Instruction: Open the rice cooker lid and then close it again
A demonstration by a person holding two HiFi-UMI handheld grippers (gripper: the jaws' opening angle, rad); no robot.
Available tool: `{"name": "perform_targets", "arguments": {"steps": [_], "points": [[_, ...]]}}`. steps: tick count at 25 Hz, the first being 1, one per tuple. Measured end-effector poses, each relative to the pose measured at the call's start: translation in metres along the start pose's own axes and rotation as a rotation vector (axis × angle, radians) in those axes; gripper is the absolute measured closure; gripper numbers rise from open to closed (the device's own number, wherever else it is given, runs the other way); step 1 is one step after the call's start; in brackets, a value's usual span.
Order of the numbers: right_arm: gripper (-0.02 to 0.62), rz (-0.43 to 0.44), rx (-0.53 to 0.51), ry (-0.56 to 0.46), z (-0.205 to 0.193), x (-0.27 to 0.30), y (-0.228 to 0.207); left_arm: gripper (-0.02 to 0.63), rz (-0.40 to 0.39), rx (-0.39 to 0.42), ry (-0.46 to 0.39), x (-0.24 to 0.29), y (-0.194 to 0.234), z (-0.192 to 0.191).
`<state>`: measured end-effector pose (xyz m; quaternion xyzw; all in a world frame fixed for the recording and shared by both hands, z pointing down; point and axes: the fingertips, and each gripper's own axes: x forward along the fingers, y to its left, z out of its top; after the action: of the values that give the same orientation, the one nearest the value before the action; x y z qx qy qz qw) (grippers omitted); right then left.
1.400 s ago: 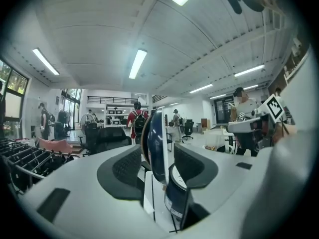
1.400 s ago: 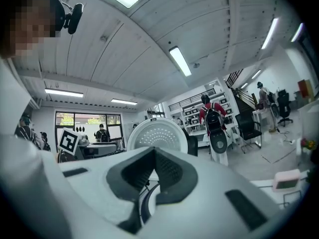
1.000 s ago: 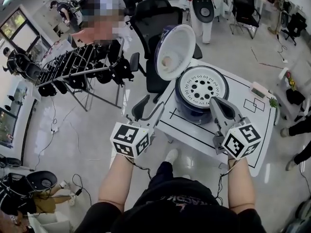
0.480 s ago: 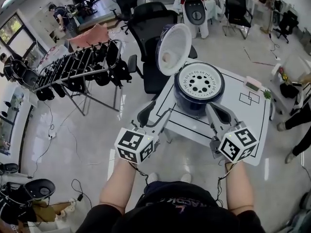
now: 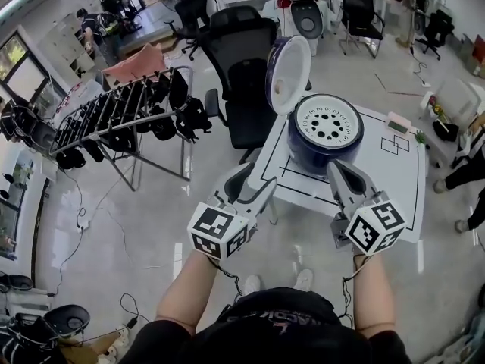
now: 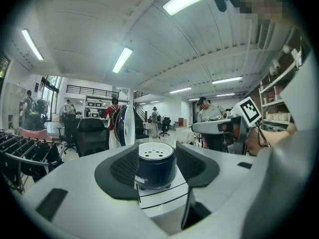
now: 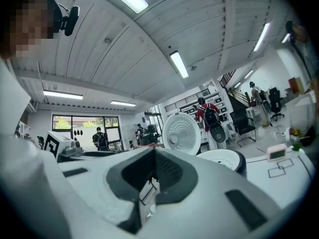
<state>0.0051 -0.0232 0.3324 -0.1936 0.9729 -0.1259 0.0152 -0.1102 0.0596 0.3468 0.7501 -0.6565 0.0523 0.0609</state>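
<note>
Two grippers idle short of the cooker (image 5: 326, 131): left gripper (image 5: 246, 182) wide and empty, right gripper (image 5: 341, 170) pinched together on nothing. Lid (image 5: 288, 74) stands up, likely awaiting the closing push.

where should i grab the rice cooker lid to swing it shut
Probably the free upper rim of the lid, farthest from the hinge: it stands nearly upright at the edge of the rice cooker, so that thin rim is exposed. Come from above with the open left gripper, one pad on the white inner face, one on the blue shell.
</note>
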Motion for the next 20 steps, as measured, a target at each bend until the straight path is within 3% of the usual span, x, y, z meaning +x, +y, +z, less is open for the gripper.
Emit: {"name": "perform_targets", "arguments": {"steps": [11,20], "points": [[0.594,-0.086,-0.005,-0.001,-0.013,-0.002,0.047,0.383,-0.079,-0.003,-0.001,-0.037,0.022,-0.005],[0.594,-0.108,-0.004,-0.003,-0.016,-0.007,0.050,0.383,-0.099,0.010,0.006,-0.038,0.021,-0.005]]}}
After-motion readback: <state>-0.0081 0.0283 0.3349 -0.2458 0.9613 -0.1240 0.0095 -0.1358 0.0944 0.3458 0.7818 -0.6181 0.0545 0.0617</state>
